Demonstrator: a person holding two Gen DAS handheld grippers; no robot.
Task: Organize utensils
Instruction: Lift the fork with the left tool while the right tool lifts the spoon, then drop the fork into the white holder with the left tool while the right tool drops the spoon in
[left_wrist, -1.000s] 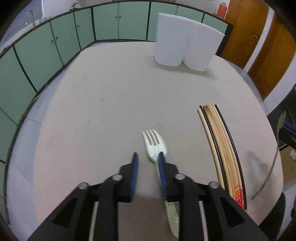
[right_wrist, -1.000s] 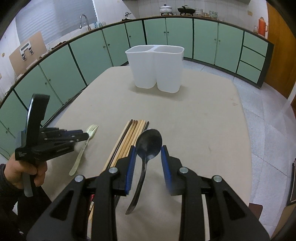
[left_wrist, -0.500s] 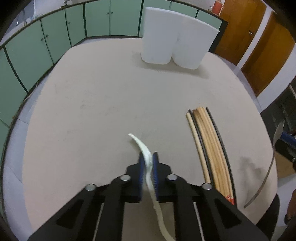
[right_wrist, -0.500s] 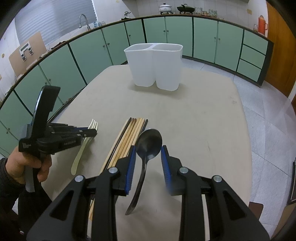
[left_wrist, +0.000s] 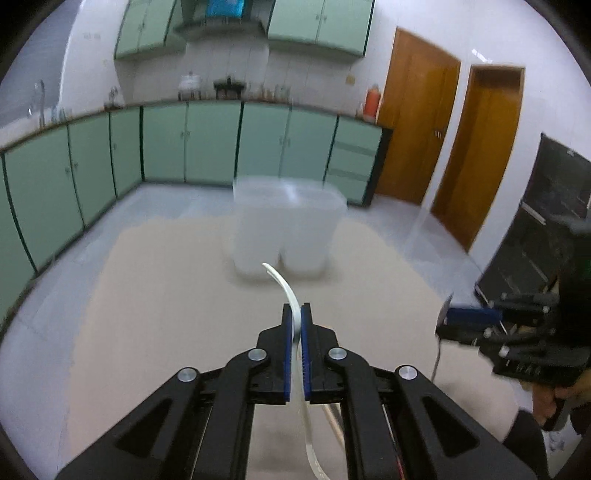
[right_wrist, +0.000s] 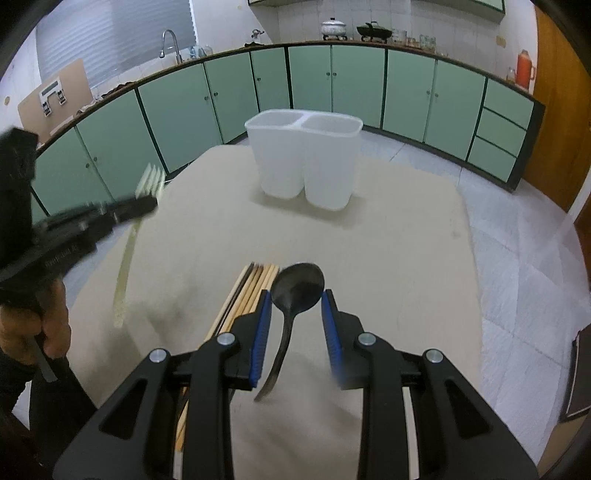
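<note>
Above the table, the left gripper is clamping a cream plastic fork edge-on at its neck, likely light, slightly flexible, while the right gripper is hovering wide around the black spoon beside the chopsticks.

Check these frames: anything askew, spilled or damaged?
Nothing stands out. The left gripper holds the cream fork lifted off the table. The black spoon and chopsticks lie tidy; the white holder stands upright.
</note>
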